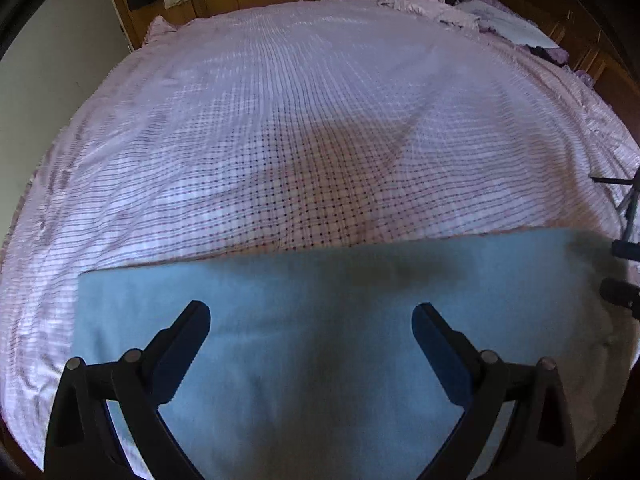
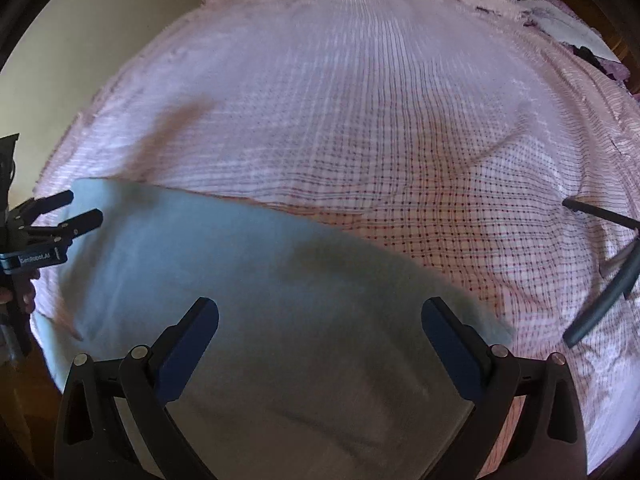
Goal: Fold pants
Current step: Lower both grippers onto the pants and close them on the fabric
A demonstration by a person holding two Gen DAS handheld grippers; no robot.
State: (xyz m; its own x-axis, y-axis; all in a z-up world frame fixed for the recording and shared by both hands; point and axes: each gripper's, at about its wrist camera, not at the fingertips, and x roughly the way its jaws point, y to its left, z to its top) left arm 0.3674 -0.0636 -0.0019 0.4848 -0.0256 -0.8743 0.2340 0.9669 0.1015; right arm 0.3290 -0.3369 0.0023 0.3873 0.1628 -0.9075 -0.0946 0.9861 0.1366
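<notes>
The left gripper [image 1: 311, 320] hangs with its jaws spread wide and empty above the light-blue pants [image 1: 320, 360]. The right gripper [image 2: 320, 316] is likewise splayed apart, holding nothing, over the same cloth. The pants lie flat as a folded band across the near edge of the pink checked bedsheet [image 1: 304, 128], which stretches toward twelve o'clock. Rumpled clothes [image 1: 424, 0] sit at one o'clock.

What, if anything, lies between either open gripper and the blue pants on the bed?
Nothing visible. The left gripper and right gripper both hang open directly over the pants, with only bare blue fabric between their fingers. The checked bedsheet beyond looks unobstructed.
</notes>
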